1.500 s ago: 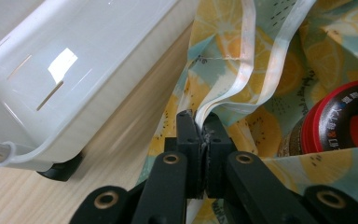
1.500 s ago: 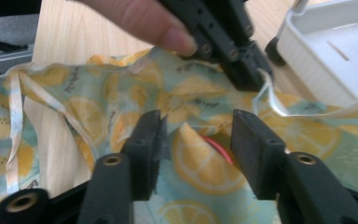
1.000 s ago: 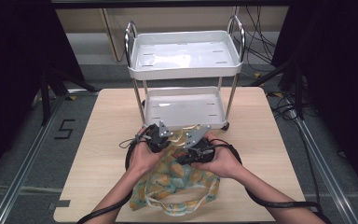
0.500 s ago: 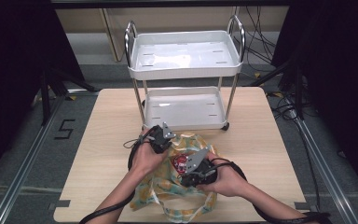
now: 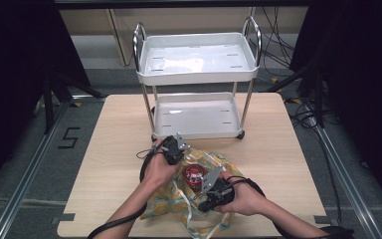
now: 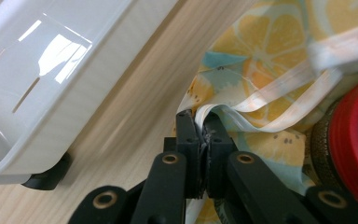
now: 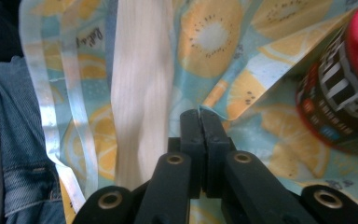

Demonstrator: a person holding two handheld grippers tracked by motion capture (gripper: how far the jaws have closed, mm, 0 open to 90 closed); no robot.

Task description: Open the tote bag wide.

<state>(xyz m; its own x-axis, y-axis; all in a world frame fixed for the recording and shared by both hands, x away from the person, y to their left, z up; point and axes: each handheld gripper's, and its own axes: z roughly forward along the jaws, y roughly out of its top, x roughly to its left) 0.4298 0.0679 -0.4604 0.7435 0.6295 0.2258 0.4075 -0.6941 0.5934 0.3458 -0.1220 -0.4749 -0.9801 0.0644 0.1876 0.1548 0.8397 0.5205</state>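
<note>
Pinching a lemon-print bag (image 5: 199,209) open on the table (image 5: 109,149), the left gripper (image 6: 199,122) and right gripper (image 7: 199,117) each sit clamped on its rim, a red-lidded jar (image 5: 194,175) inside. Likely next: release one side and reach for the jar, without letting the cloth collapse.

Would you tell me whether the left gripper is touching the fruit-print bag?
Touching: the left gripper view shows the left gripper with its jaws closed, pinching the fruit-print bag at its edge.

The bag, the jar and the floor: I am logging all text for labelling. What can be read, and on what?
"5": black mark on the floor left of the table.
"Rela…": cut-off script on the lemon-print bag.
White lettering on the red-lidded jar: too blurred to read.
</note>
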